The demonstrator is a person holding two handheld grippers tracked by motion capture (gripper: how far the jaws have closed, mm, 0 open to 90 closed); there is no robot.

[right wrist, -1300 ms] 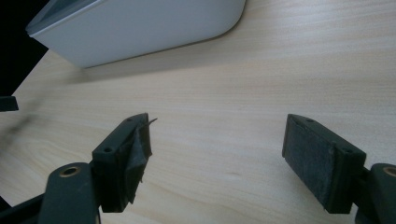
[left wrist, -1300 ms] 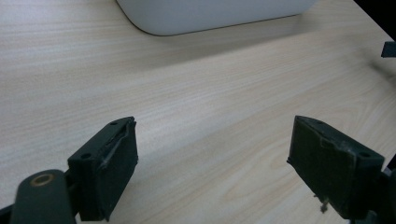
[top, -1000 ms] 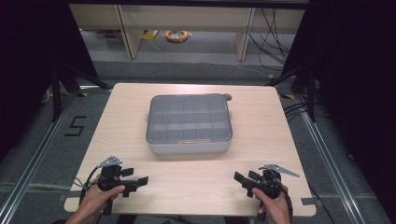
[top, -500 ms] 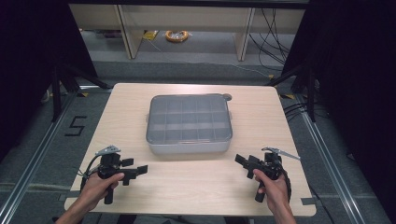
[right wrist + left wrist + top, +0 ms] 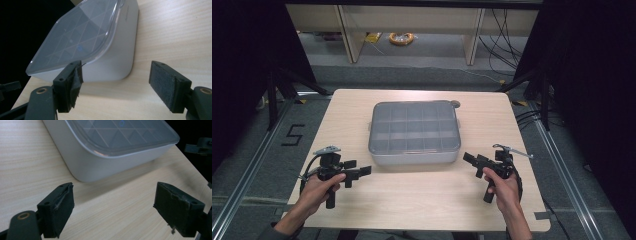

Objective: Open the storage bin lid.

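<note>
A black "5" [image 5: 292,135] is marked on the grey floor [image 5: 257,165], left of the tabletop [image 5: 422,200]. A faint line of lettering runs along the box [image 5: 125,16] wall in the right gripper view, too small to read.

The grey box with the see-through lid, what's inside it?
Through the clear lid of the box you can see dividers forming a grid of little compartments. They look empty, though glare and blur could hide something small.
</note>
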